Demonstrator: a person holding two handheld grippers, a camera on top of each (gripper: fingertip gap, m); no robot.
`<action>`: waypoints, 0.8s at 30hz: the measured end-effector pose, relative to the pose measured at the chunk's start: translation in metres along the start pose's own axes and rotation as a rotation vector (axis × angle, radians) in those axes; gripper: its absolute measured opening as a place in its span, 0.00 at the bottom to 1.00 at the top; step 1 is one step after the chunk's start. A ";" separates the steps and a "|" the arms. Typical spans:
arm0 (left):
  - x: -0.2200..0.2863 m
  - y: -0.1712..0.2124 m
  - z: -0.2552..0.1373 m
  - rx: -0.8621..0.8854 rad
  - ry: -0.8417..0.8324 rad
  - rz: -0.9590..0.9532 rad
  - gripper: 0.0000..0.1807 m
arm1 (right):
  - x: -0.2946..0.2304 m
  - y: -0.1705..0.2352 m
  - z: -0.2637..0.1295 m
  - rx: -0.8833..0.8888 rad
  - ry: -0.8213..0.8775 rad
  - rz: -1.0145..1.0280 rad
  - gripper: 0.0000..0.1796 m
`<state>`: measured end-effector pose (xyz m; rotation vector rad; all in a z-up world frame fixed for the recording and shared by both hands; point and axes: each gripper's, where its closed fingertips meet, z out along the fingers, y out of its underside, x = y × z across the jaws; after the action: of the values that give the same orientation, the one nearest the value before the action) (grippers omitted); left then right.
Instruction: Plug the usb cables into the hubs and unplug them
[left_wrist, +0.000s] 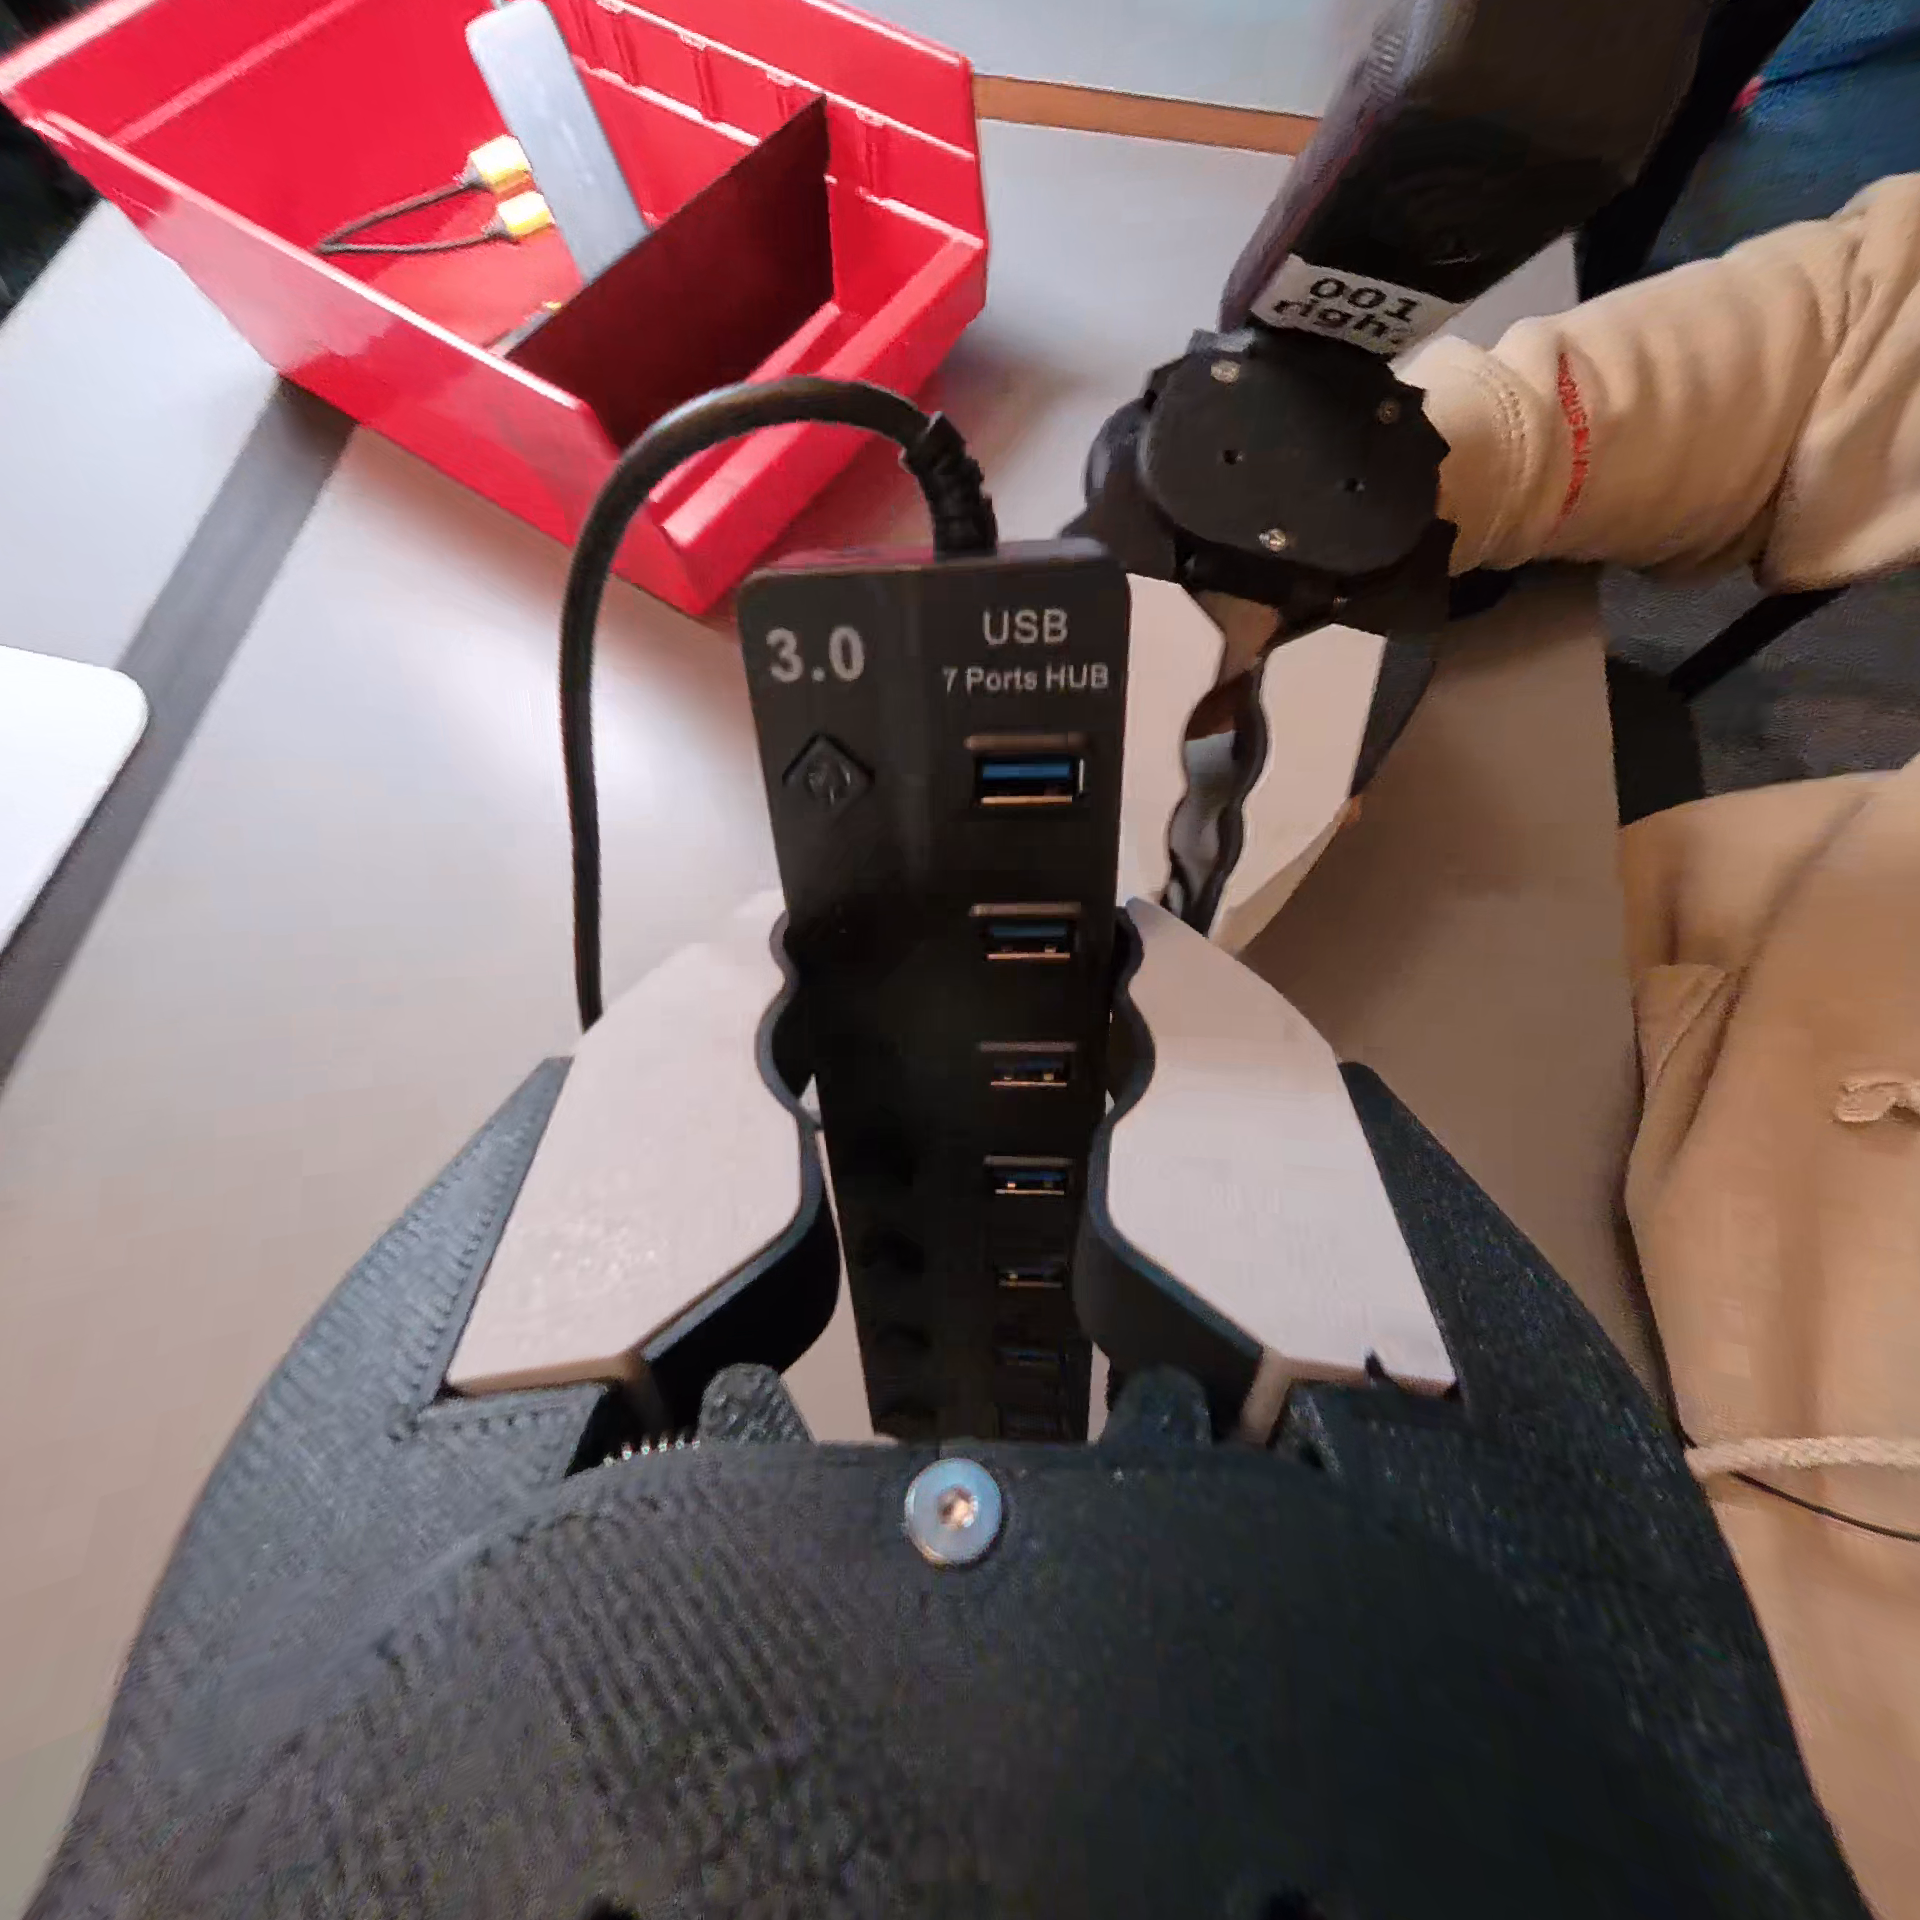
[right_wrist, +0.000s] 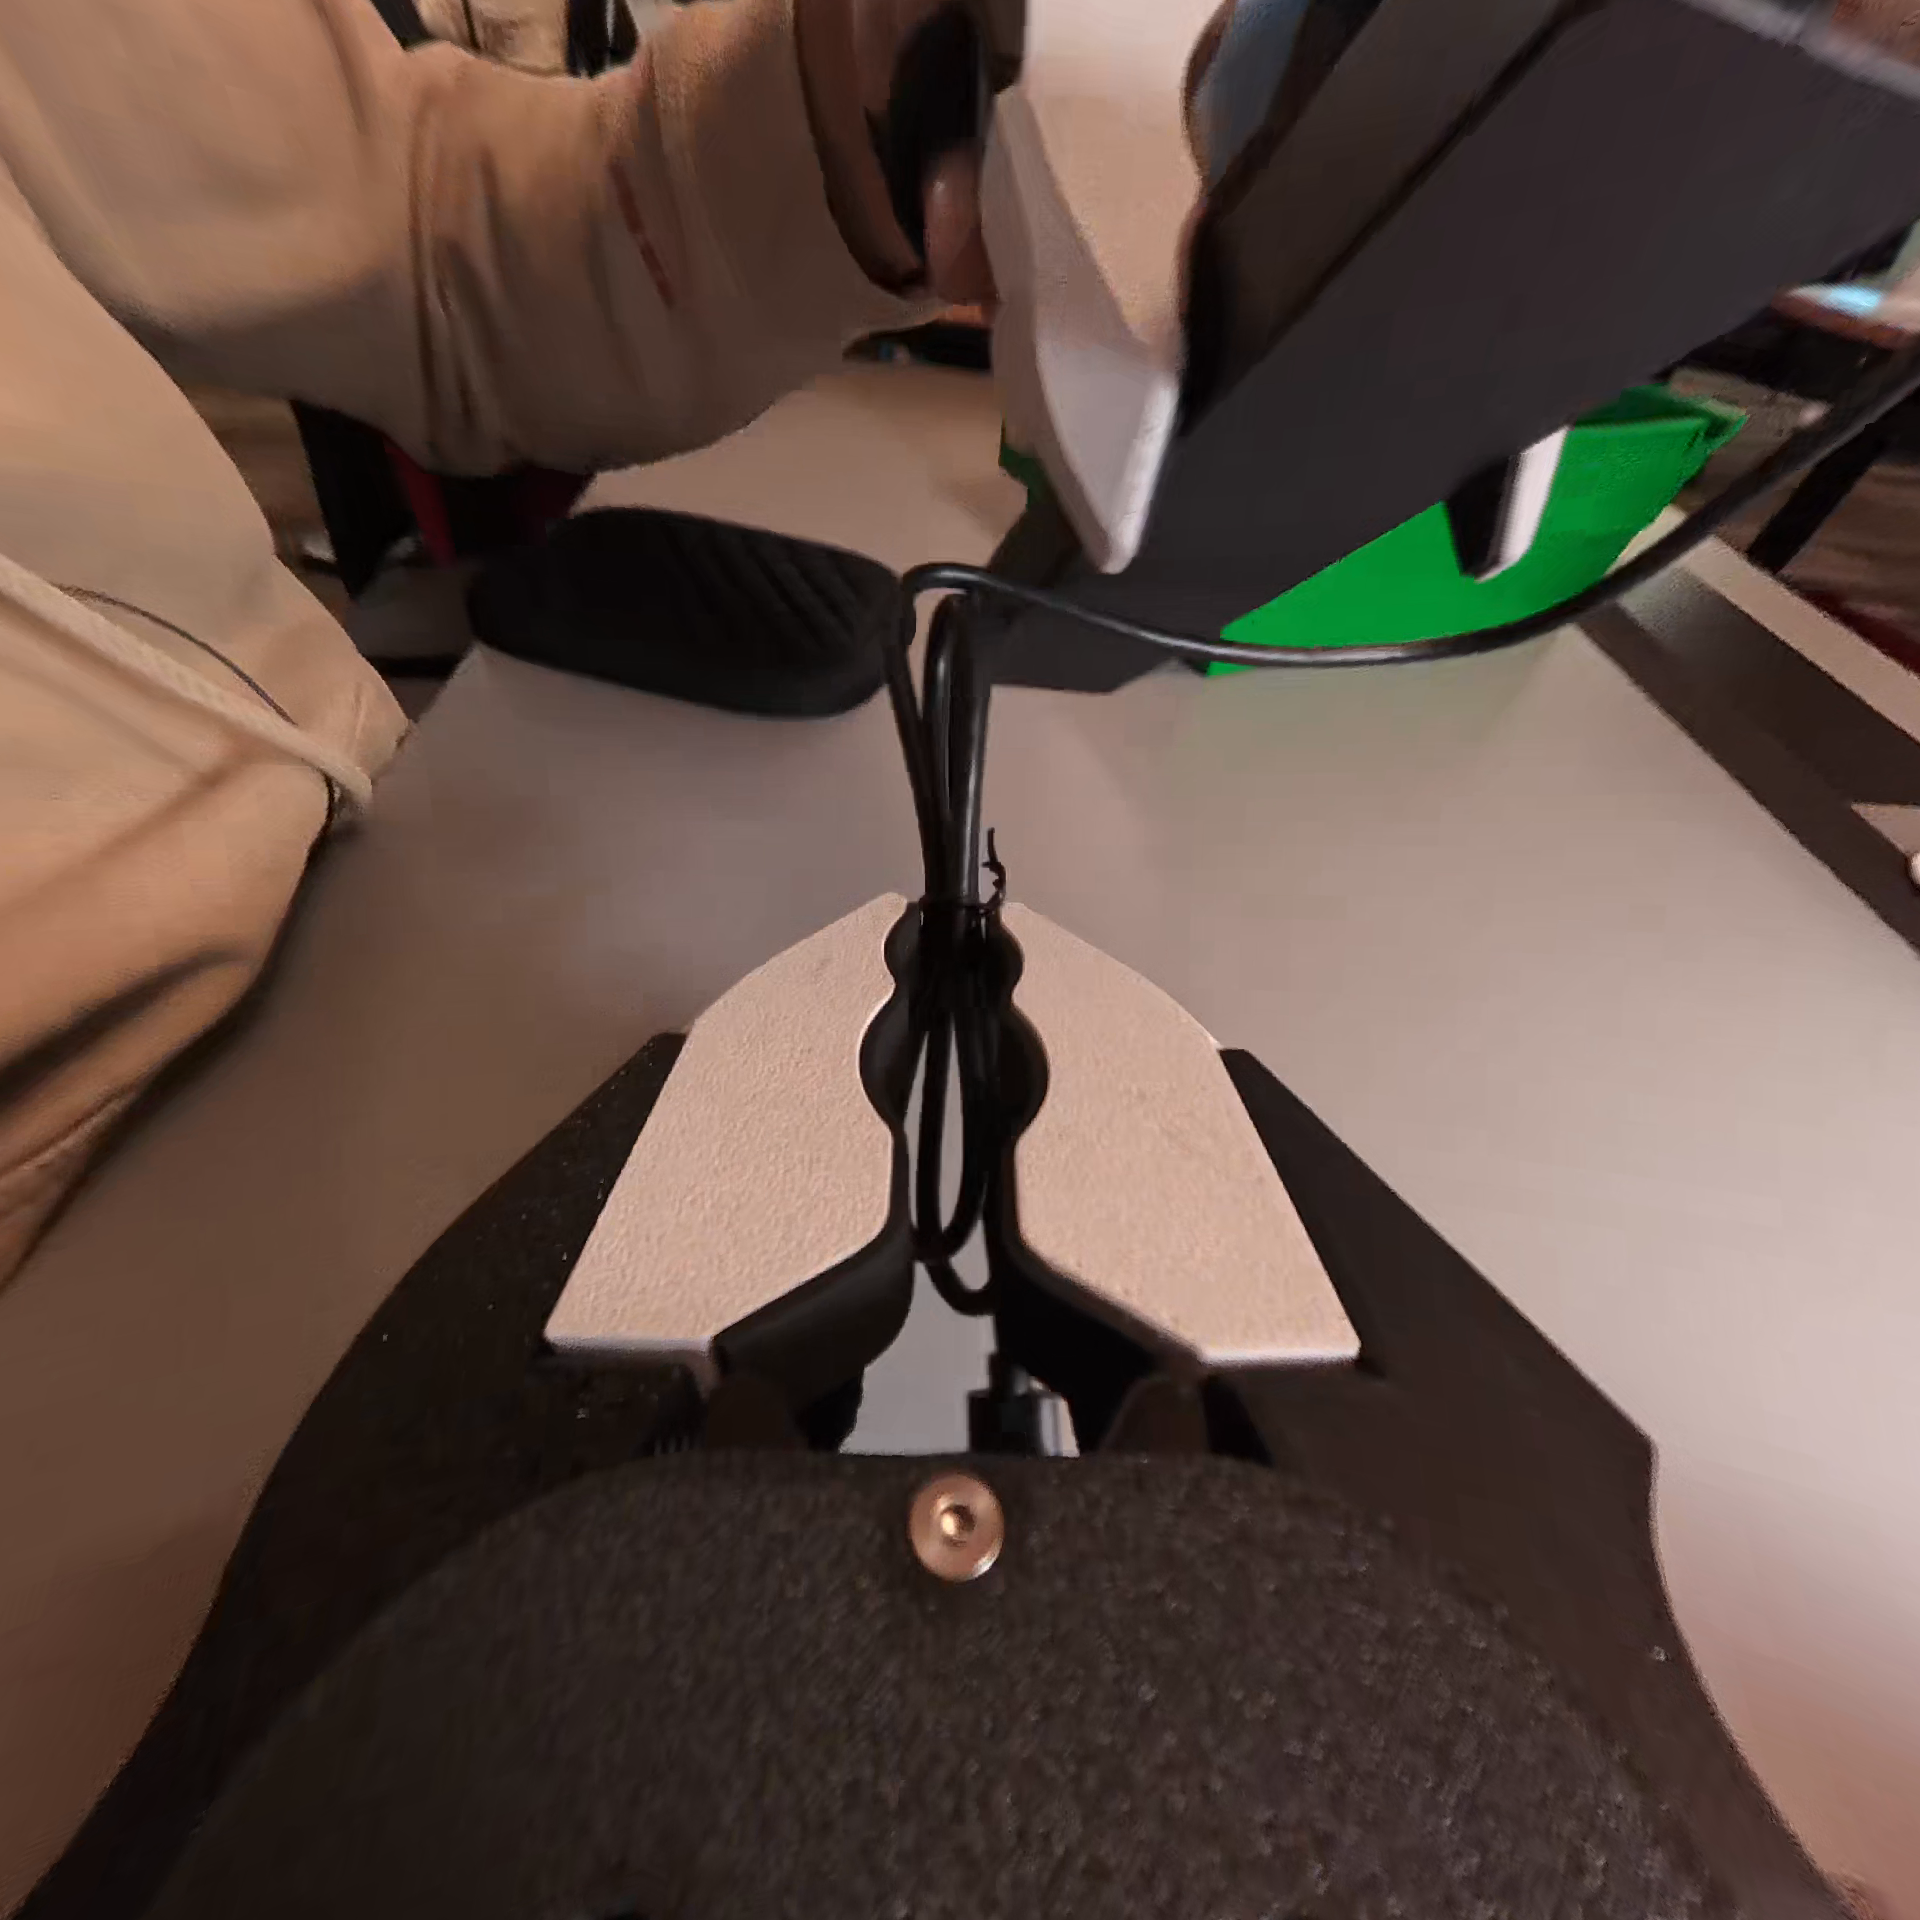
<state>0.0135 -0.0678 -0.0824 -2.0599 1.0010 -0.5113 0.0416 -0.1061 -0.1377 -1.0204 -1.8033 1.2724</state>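
My left gripper (left_wrist: 951, 997) clamps the long black plastic USB hub (left_wrist: 935, 831); my right gripper (right_wrist: 954, 935) pinches a bundled thin black cable (right_wrist: 951, 790).

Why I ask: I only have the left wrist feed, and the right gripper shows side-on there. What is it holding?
Observer: The right gripper is shut on a coiled thin black cable, looped between its fingers.
Operator: Is the coil loose?
Observer: No, a twist tie binds it right at the fingertips.
Operator: Where does the cable lead?
Observer: One strand leaves the coil and runs rightward past the USB hub, in front of a green bin; its end is out of frame.
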 end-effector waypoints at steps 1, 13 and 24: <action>0.004 0.004 0.004 0.009 0.022 -0.004 0.30 | 0.000 0.004 0.001 -0.016 -0.009 0.003 0.06; 0.008 -0.004 -0.023 0.426 0.218 -0.151 0.30 | 0.007 -0.053 -0.036 0.426 -0.181 0.302 0.05; 0.009 -0.012 -0.008 0.503 0.164 -0.208 0.30 | 0.033 -0.028 -0.009 0.244 0.116 0.265 0.11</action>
<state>0.0194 -0.0744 -0.0678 -1.6903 0.6624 -0.9486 0.0287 -0.0788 -0.1054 -1.1938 -1.4185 1.5158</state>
